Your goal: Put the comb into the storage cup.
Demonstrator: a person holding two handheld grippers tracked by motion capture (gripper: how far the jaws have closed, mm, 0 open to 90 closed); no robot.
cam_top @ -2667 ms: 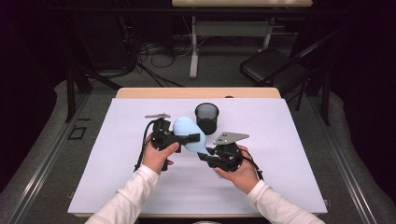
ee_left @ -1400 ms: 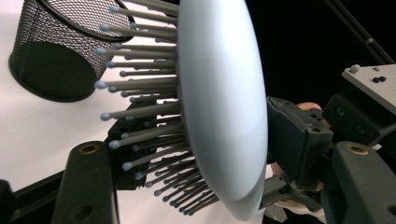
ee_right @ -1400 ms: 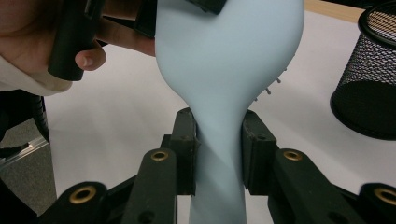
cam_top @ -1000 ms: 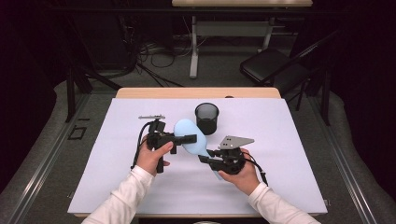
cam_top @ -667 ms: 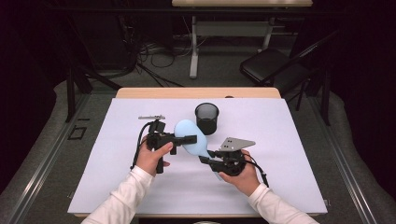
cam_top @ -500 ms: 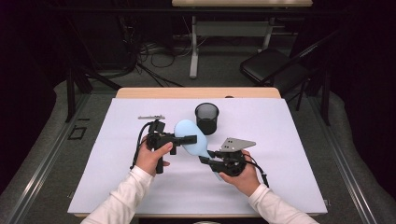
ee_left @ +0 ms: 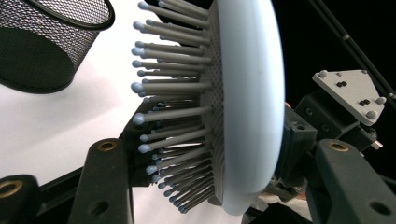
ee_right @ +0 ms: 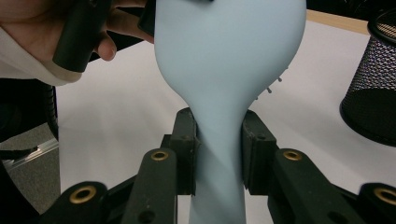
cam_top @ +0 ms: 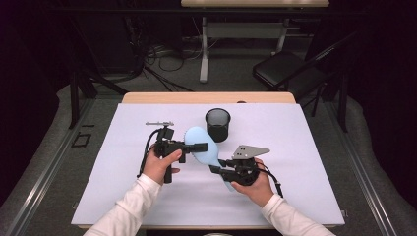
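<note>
Hairbrush hangs above the counter, its long axis bridging both tools: right tool clamps the handle, left tool straddles the head without visibly pinching; mesh cup just beyond.

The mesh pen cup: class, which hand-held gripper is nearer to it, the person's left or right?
Left. The left hand-held gripper, around the hairbrush head, sits just in front-left of the mesh pen cup. The right hand-held gripper, clamping the handle, is farther toward the person.
</note>
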